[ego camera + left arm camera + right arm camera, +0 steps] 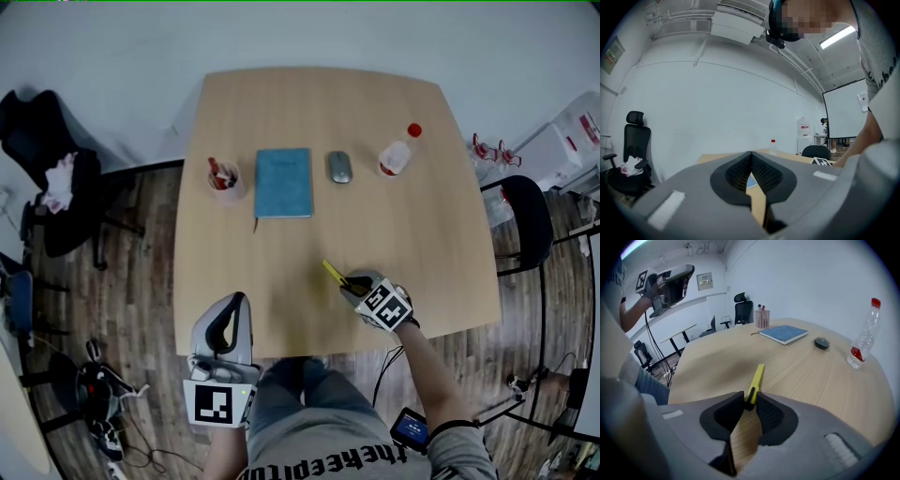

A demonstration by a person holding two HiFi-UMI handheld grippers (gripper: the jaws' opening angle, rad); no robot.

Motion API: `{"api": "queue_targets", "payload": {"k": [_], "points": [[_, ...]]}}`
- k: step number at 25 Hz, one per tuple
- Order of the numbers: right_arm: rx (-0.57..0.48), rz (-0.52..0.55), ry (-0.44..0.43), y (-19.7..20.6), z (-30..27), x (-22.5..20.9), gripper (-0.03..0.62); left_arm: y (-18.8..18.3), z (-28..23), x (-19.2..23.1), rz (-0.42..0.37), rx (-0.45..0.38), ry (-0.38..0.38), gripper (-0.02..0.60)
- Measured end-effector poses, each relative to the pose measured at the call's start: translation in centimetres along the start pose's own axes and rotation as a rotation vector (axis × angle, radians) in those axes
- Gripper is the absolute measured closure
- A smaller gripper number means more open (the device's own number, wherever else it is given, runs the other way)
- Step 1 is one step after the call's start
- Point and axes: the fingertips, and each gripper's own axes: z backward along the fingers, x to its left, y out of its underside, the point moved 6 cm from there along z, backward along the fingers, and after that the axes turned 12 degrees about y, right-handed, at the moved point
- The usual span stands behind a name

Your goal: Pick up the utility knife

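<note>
Grasp step: right tool clamped narrow on utility knife, by near edge of worktop. Next, likely: lift clear, holding grip firm.

Room bright, light soft and even. Long ceiling lamp glows white, high up and right of left claw; small glare there. Soft grey shadow on table, just ahead and left of right claw. Table near that claw smeared, blurry; utility knife at claw tips looks sharp. Claw bodies close to camera fuzzy. All pictures bend round at edges; both claw views go black in corners.
</note>
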Motion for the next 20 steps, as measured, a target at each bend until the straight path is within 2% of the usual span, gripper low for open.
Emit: {"api": "queue_targets", "payload": {"k": [7,14,20], "points": [[-0.016,-0.131,0.070,0.2,0.5,0.6,0.526,-0.1,0.3,-0.4,-0.006,0.001,0.014,0.577],[-0.109,-0.306,0.120,-0.4,2.5,1.2,0.526,0.1,0.8,-0.4,-0.015,0.003,0.029,0.577],[-0.197,-0.355,0.158,-1.4,4.5,2.1,0.526,-0.2,0.5,-0.8,-0.021,-0.013,0.058,0.577]]}}
